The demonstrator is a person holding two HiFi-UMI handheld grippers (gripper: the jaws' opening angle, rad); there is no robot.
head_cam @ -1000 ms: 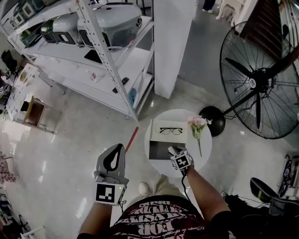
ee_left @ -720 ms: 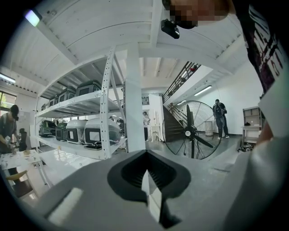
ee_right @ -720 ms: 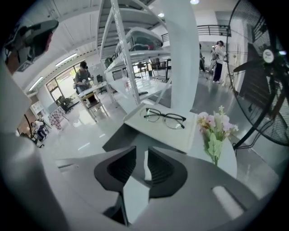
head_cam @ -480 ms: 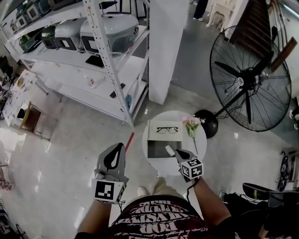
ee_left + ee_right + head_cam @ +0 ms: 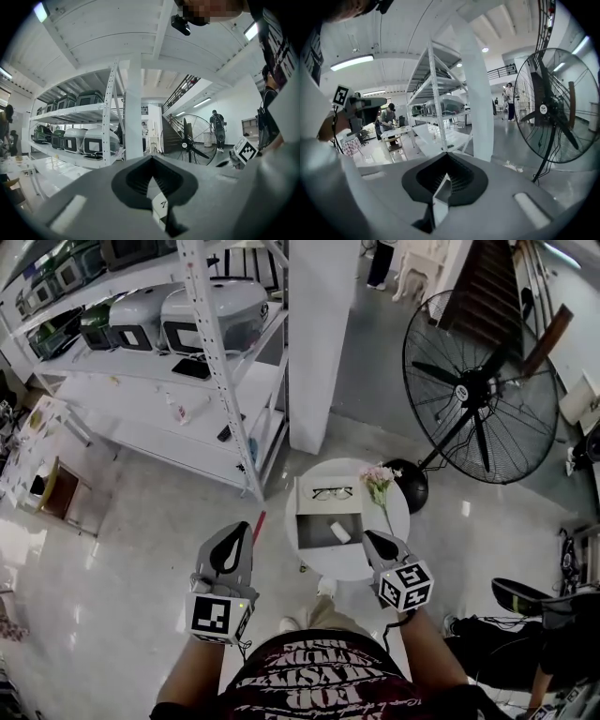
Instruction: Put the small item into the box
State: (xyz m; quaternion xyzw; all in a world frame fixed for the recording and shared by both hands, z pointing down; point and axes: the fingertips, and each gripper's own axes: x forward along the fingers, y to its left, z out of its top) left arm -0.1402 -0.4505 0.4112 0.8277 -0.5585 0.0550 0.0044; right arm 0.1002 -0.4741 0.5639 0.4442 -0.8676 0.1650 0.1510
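Observation:
A small white item [image 5: 341, 532] lies inside the dark open box [image 5: 319, 532] on the round white table [image 5: 354, 561]. The box's pale lid part [image 5: 330, 504] holds a pair of glasses [image 5: 332, 492]. My right gripper [image 5: 372, 538] is shut and empty, hovering at the table's near right edge, just right of the box. My left gripper [image 5: 236, 530] is shut and empty too, held over the floor left of the table. In both gripper views the jaws meet at a point, the left gripper [image 5: 151, 159] and the right gripper [image 5: 446, 155] each aimed out across the room.
Pink flowers [image 5: 378, 478] lie on the table right of the lid. A big floor fan [image 5: 476, 390] stands at the right, a white pillar [image 5: 314, 334] behind the table, and shelving [image 5: 202, 324] with appliances at the left. My shoes [image 5: 326, 588] are by the table's base.
My right gripper has let go of the small white item in the box and drawn back toward me to the table's near right edge. The left gripper stayed put.

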